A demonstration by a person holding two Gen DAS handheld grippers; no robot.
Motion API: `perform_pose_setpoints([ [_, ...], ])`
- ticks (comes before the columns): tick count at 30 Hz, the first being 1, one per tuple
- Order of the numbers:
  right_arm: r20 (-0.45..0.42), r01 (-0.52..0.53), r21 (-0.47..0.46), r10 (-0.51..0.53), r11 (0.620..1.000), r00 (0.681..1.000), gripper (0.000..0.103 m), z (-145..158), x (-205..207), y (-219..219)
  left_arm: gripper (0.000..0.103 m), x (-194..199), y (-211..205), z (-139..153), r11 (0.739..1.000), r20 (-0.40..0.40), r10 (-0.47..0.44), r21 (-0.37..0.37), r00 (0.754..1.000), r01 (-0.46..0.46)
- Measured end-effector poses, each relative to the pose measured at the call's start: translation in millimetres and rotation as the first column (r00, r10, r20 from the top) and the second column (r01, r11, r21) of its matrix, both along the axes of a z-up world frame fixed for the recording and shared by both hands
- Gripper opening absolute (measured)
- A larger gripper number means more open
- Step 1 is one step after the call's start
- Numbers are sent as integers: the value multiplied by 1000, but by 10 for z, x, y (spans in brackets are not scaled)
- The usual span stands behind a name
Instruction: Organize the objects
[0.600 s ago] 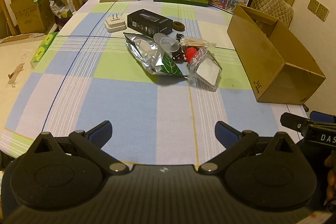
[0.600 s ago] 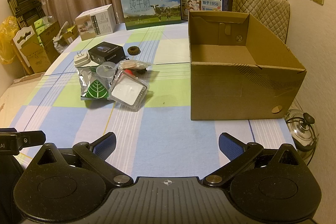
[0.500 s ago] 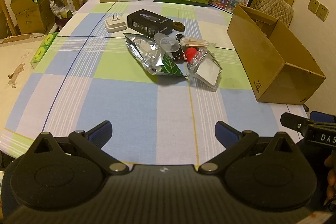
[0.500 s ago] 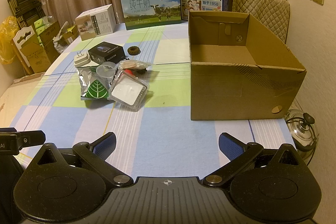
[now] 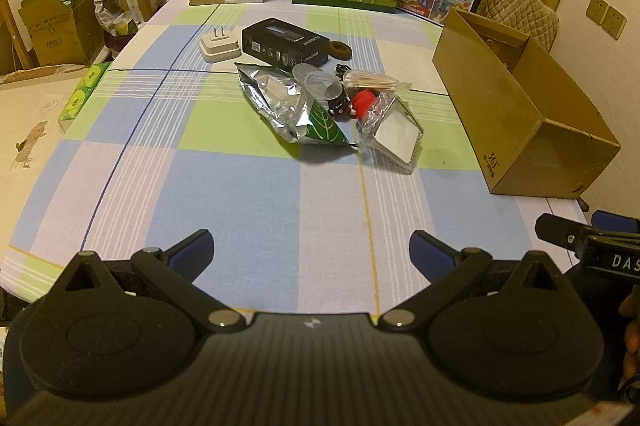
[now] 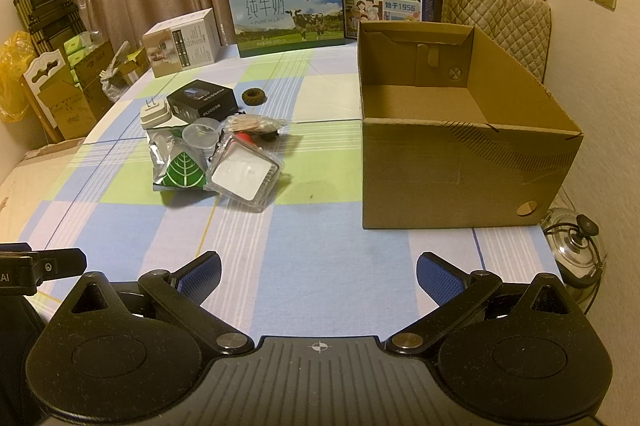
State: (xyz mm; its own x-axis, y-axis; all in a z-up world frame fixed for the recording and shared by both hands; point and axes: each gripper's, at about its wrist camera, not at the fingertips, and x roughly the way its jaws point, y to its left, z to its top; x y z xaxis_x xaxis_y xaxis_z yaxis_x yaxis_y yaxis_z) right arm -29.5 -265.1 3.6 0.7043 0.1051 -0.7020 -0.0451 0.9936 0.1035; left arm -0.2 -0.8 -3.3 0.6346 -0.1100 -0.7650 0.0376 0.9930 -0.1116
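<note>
Both hand-held grippers hover over the near edge of the desk (image 5: 224,194), each released with nothing between its pads: the left hand-held gripper (image 5: 311,250), the right hand-held gripper (image 6: 319,272); the clutter sits mid-desk, a foil pouch (image 5: 288,106) touching a clear plastic case (image 5: 394,134), a black box (image 5: 286,40) and white plug (image 5: 219,46) behind; the open cardboard box (image 6: 460,170) stands well apart to the right.

Checked table (image 5: 240,194) with clutter, cardboard box (image 6: 460,170)
</note>
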Motion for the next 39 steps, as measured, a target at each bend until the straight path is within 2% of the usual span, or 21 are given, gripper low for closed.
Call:
perform_pose_setpoints([
  [8,7,-33,15,33,999,999,101,25,21,-44,102,42,26,4,999,1,-30,-16,1000,30],
  [16,26,-112,17,111,994,993,101,40,149,177,102,233,147,-22,1000,5,-19,-3,1000,19],
  [20,60,-143,-2,143,990,988,101,15,275,317,102,396,240,-48,1000,16,-16,15,1000,16],
  [27,60,-214,-15,215,977,975,100,-76,632,521,102,859,432,-112,999,21,-8,41,1000,7],
  [29,55,-229,-28,230,973,972,96,-126,751,568,102,997,486,-150,999,16,-4,37,1000,4],
  [31,41,-254,-49,256,966,966,91,-199,888,625,102,1133,533,-203,999,7,-4,37,1000,4],
  [34,26,-298,-89,301,950,953,90,-317,1089,703,102,1310,572,-276,999,-4,-20,35,1000,20],
  [39,4,-413,-200,423,888,906,90,-552,1381,878,102,1598,582,-391,998,-20,-56,15,998,56],
])
